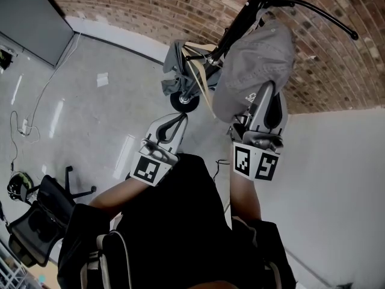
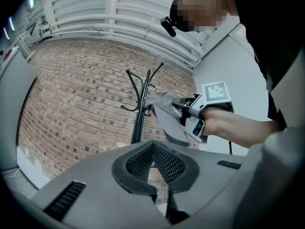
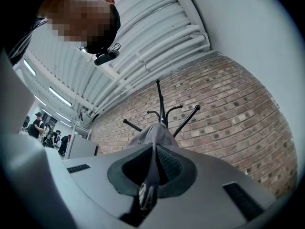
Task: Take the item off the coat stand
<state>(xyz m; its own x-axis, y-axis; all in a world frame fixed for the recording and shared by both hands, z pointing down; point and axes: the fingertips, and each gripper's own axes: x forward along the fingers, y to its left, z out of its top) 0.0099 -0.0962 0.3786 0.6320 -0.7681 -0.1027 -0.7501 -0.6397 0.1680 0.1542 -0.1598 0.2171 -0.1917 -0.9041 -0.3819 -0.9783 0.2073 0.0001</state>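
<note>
A grey cap (image 1: pixel 255 65) hangs beside the black coat stand (image 1: pixel 240 20), close to its upper hooks. My right gripper (image 1: pixel 263 104) is shut on the cap from below. In the right gripper view the cap's fabric (image 3: pixel 155 135) runs down between the closed jaws, with the stand's hooks (image 3: pixel 161 104) behind it. The left gripper view shows the cap (image 2: pixel 169 116) held out to the right of the stand (image 2: pixel 140 109) by the right gripper (image 2: pixel 193 113). My left gripper (image 1: pixel 174 122) is lower and to the left, its jaws together with nothing in them (image 2: pixel 152 144).
A grey cloth item with a tan strap (image 1: pixel 180 62) hangs lower on the stand, above its round base (image 1: pixel 184 101). A brick wall (image 1: pixel 150 5) is behind, a white wall (image 1: pixel 337 161) to the right. An office chair (image 1: pixel 36 215) and floor cables (image 1: pixel 24 125) lie at the left.
</note>
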